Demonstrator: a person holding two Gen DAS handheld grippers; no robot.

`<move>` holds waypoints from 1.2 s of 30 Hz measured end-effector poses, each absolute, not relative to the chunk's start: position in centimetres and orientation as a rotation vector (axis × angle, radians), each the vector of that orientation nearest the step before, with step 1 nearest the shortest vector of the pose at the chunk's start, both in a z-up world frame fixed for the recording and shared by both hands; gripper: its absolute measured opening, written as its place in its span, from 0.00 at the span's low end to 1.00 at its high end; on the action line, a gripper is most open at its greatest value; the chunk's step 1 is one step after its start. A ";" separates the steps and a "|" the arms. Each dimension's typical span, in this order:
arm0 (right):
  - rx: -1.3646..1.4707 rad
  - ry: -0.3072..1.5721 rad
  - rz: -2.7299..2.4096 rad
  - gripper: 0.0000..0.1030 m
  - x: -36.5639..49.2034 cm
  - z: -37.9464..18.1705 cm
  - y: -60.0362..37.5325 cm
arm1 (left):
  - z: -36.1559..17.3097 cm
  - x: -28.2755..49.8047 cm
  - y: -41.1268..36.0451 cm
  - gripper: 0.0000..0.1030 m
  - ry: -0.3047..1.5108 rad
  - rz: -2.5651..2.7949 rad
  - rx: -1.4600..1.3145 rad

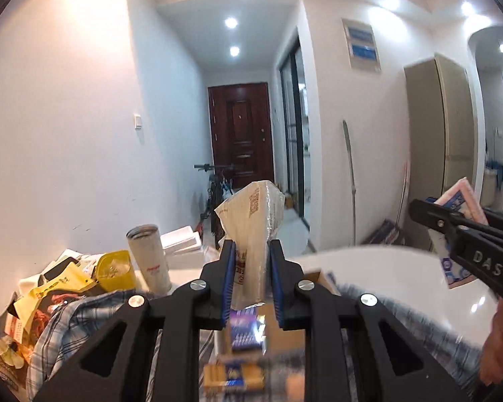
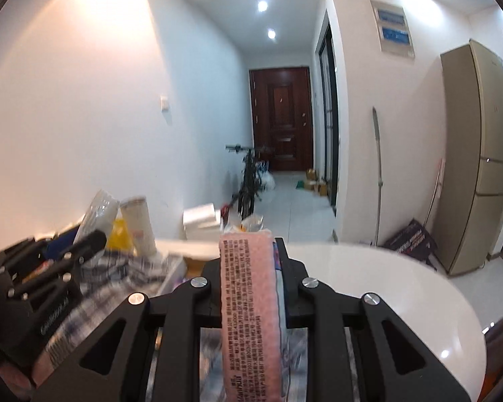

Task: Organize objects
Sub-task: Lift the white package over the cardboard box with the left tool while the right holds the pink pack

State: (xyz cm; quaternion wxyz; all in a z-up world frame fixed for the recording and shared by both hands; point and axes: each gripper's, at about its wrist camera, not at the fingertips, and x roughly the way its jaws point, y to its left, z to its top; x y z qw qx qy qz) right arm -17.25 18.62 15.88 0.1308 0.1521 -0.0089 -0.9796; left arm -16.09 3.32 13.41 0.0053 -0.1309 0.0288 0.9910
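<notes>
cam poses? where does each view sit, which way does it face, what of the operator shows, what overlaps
Left wrist: sits on the left tongs, facing down the hallway; they clamp a cream packet; right tongs and a hand show at right.
Right wrist: sits on the right tongs, same heading; they clamp a pink packet; left tongs show at left.
Shared: brown door, bicycle, white table, white tumbler.

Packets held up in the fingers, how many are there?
2. A cream plastic-wrapped packet is pinched in the left gripper. A pink packet is pinched in the right gripper. More packets may sit hidden in the clutter pile below.
</notes>
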 end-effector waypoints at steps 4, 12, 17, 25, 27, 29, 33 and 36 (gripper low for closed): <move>0.382 -0.049 -2.867 0.19 -19.3 19.0 17.9 | 15.8 -17.4 3.6 0.20 0.066 3.133 -0.325; 0.366 -0.108 -2.852 0.19 -23.2 19.7 17.0 | 17.0 -21.5 2.6 0.20 -0.054 3.102 -0.366; 0.451 -0.117 -2.835 0.19 -25.3 17.0 17.0 | 14.0 -23.7 2.1 0.20 -0.062 3.084 -0.457; 0.484 -0.073 -2.861 0.19 -27.4 13.9 17.6 | 9.2 -28.0 2.8 0.20 -0.057 3.004 -0.673; 0.499 -0.043 -2.862 0.19 -27.8 13.5 17.5 | 8.2 -28.8 3.1 0.20 -0.061 2.985 -0.717; 0.515 -0.025 -2.864 0.19 -28.2 13.1 17.4 | 6.9 -29.8 3.2 0.20 -0.072 2.968 -0.782; 0.564 -0.002 -2.853 0.19 -28.8 12.0 17.1 | 4.1 -31.7 3.6 0.20 -0.075 2.938 -0.909; 0.604 0.048 -2.862 0.19 -29.3 10.9 16.5 | 2.3 -33.1 3.6 0.20 -0.052 2.935 -0.985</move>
